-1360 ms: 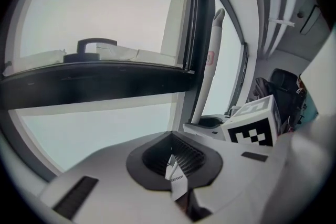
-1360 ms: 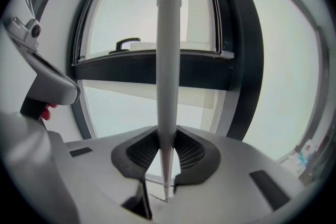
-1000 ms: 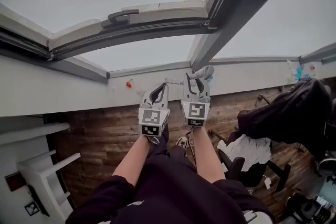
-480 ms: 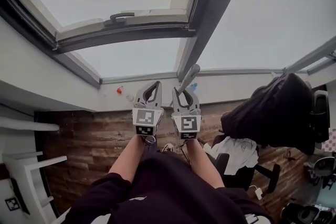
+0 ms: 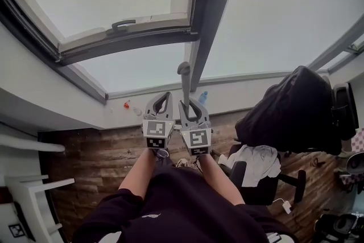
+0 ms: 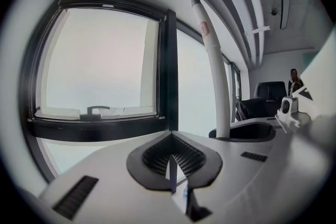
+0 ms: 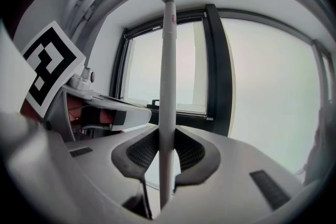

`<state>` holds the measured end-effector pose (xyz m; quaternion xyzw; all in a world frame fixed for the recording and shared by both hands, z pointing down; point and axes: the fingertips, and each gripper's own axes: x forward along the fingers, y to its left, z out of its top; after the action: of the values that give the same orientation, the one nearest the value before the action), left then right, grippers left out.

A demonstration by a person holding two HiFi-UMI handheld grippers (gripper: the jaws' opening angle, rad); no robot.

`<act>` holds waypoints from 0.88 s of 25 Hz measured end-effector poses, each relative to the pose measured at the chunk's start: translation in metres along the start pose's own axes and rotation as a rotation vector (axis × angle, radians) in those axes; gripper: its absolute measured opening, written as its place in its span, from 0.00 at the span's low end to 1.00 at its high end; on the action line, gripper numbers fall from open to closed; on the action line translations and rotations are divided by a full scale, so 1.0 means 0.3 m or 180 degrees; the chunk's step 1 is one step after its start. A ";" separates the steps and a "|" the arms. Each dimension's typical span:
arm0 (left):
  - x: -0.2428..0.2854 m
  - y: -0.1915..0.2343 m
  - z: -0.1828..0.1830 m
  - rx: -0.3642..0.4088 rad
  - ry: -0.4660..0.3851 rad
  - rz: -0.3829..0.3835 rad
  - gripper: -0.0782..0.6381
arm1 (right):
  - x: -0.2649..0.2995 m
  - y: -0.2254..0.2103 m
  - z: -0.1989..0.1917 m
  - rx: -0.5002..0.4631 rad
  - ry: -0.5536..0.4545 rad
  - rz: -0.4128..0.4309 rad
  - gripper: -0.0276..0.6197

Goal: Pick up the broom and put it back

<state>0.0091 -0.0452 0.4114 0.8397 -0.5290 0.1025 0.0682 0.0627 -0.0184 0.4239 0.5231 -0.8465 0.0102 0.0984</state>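
**Right gripper clamping the broom**

The right gripper's jaws are pressing on the broom's pale handle, which is standing upright between them (its tip is rising in front of the window). The left gripper is hovering just beside the right one, its jaws together, seemingly on nothing. A dark chair is sitting off to the right.
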 end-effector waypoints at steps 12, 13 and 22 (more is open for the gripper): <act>-0.009 -0.006 0.023 0.0019 -0.0068 -0.0044 0.11 | -0.005 -0.016 0.041 0.0041 -0.0164 -0.0059 0.20; -0.013 -0.003 0.022 0.0024 -0.0068 -0.0037 0.11 | -0.007 -0.009 0.053 0.0070 -0.0186 -0.0050 0.20; -0.073 0.010 0.014 0.0108 -0.0040 0.0095 0.11 | -0.027 0.017 0.064 0.0045 -0.0277 0.0029 0.20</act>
<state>-0.0025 -0.0285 0.4022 0.8333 -0.5401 0.1072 0.0489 0.0587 -0.0111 0.4041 0.5199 -0.8522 -0.0061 0.0577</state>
